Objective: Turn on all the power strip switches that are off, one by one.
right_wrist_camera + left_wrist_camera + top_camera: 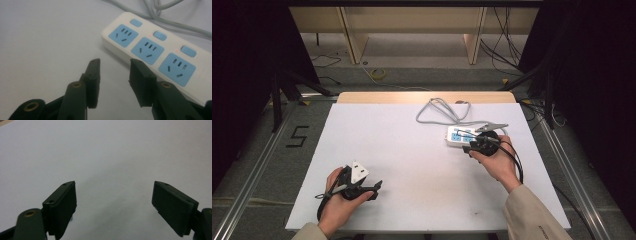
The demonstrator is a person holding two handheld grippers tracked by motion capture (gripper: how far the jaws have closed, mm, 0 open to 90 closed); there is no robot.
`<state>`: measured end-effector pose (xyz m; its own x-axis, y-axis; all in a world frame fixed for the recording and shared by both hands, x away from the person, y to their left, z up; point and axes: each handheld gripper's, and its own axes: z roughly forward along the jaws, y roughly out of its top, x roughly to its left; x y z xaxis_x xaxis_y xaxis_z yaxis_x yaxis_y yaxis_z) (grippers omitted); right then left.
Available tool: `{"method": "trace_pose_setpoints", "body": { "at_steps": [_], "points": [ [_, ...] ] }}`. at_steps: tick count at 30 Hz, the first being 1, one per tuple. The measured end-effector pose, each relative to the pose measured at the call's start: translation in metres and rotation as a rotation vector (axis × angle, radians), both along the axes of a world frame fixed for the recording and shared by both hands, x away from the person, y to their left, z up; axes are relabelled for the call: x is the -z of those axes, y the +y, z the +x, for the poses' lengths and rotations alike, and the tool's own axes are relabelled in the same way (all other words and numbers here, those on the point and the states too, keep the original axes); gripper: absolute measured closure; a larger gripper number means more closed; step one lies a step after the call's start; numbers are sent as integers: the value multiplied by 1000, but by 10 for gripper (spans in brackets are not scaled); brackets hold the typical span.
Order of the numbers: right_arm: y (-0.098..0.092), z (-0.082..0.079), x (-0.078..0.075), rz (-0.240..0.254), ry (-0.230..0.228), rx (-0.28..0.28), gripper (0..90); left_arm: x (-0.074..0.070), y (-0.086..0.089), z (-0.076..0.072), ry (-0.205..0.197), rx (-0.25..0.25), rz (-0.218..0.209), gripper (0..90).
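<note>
Right gripper [113, 82] sits just beside the power strip [152, 50], fingers [93, 80] spread, nothing between them, one finger next to the strip's near edge. No contact that I can see. The strip is white with three blue sockets and three blue switches, lying flat on the white counter [412, 150] right of centre, its grey cable [439, 112] looping toward the far edge. Left gripper [113, 205] is near the front left of the counter, well apart from the strip, fingers spread wide over bare counter, holding nothing.
</note>
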<state>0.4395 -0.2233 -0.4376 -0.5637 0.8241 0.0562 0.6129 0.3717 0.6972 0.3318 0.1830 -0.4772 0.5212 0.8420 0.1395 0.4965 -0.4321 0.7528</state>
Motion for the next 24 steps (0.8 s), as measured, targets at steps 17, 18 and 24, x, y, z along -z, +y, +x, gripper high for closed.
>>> {"method": "trace_pose_setpoints", "body": {
  "at_steps": [17,18,24],
  "points": [
    [-21,-60,17,42,-42,-34,553,0,-2,-1,5,-2,1,199],
    [-22,-62,18,44,-43,-36,550,0,-2,-1,5,-1,1,199],
    [-23,-68,20,51,-48,-39,532,0,-5,-1,13,13,-3,200]
  ]
}}
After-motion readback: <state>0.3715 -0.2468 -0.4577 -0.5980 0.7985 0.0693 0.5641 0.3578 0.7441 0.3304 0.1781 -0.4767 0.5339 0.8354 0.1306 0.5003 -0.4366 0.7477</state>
